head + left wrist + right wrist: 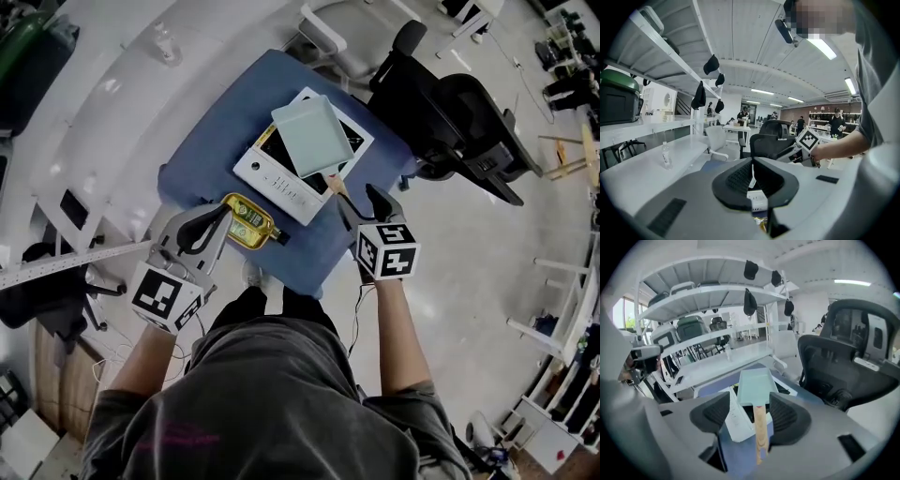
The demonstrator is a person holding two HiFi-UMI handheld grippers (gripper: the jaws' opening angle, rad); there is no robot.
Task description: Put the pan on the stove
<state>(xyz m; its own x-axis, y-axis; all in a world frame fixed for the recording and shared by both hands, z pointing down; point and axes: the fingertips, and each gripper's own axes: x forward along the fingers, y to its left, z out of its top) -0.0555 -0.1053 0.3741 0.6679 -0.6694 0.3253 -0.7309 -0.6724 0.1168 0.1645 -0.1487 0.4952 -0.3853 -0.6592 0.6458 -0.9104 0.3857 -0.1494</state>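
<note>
A pale green square pan [312, 136] rests on the white stove [281, 178] in the middle of the blue table [211, 131]. Its wooden handle [335, 185] points toward me. My right gripper [361, 202] stands open just behind the handle's end. In the right gripper view the handle [761, 432] lies between the two pads without touching them, and the pan [756, 387] sits beyond. My left gripper [208, 225] hovers at the table's front left, its jaws shut with nothing in them; the left gripper view shows its pads [740, 180] together.
A yellow tin [248, 222] lies on the table right by the left gripper. A black office chair [459, 122] stands close on the right of the table. White curved shelving [112, 103] with a small bottle [167, 42] runs along the left.
</note>
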